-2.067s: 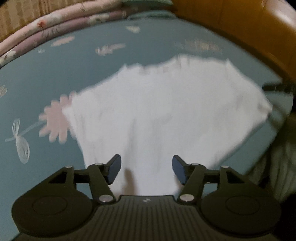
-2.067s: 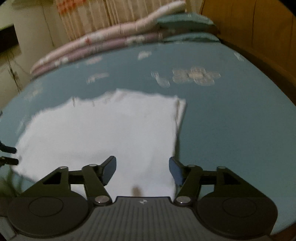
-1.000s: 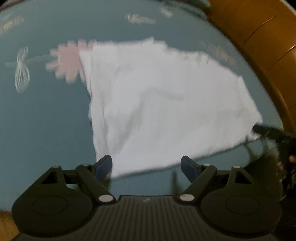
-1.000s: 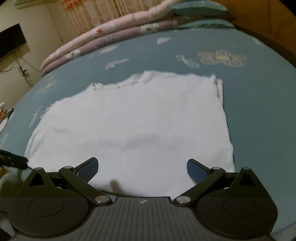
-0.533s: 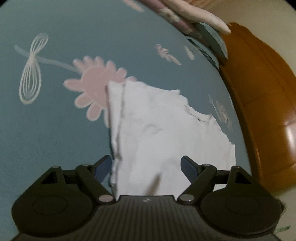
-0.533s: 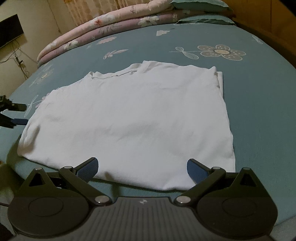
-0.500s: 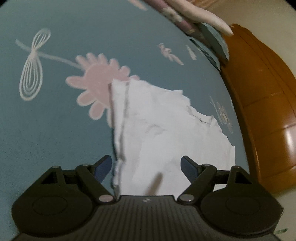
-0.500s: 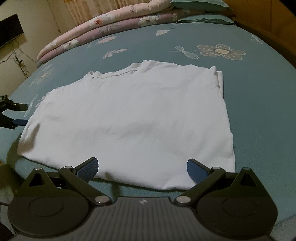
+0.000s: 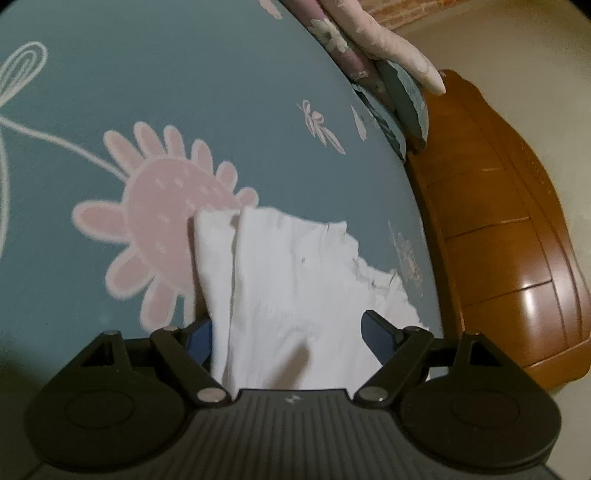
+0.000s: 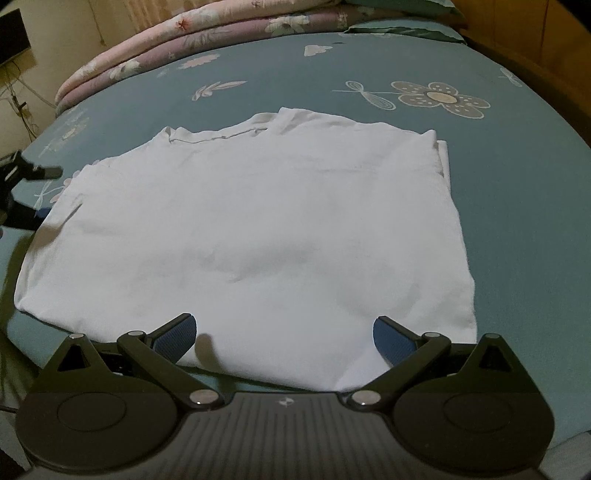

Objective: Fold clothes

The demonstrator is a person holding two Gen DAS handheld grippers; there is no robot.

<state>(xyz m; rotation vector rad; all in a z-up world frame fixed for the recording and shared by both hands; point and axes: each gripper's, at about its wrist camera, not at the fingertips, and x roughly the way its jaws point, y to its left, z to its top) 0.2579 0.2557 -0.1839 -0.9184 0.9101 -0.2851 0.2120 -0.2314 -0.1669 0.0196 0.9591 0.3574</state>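
A white T-shirt (image 10: pixel 255 221) lies flat on the blue flowered bedsheet (image 10: pixel 517 192), collar toward the far side, its right sleeve folded in. My right gripper (image 10: pixel 284 334) is open at the near hem, and the cloth lies under the gap between its fingers. In the left wrist view, the shirt (image 9: pixel 295 280) runs away from me along its side edge. My left gripper (image 9: pixel 290 336) is open, low over that edge, with the fabric lying between its blue pads (image 9: pixel 380 332). The right wrist view shows the left gripper (image 10: pixel 38 195) at the shirt's left side.
Folded pink and purple quilts (image 10: pixel 192 33) and a teal pillow (image 10: pixel 402 29) are stacked at the far end of the bed. A wooden bed frame (image 9: pixel 509 240) runs along the right side. A dark screen (image 10: pixel 13 33) and cables hang on the left wall.
My left gripper has swung round and come in low at the shirt's side edge, so the cloth now fills the gap between its fingers. My right gripper opened wider earlier and now holds still.
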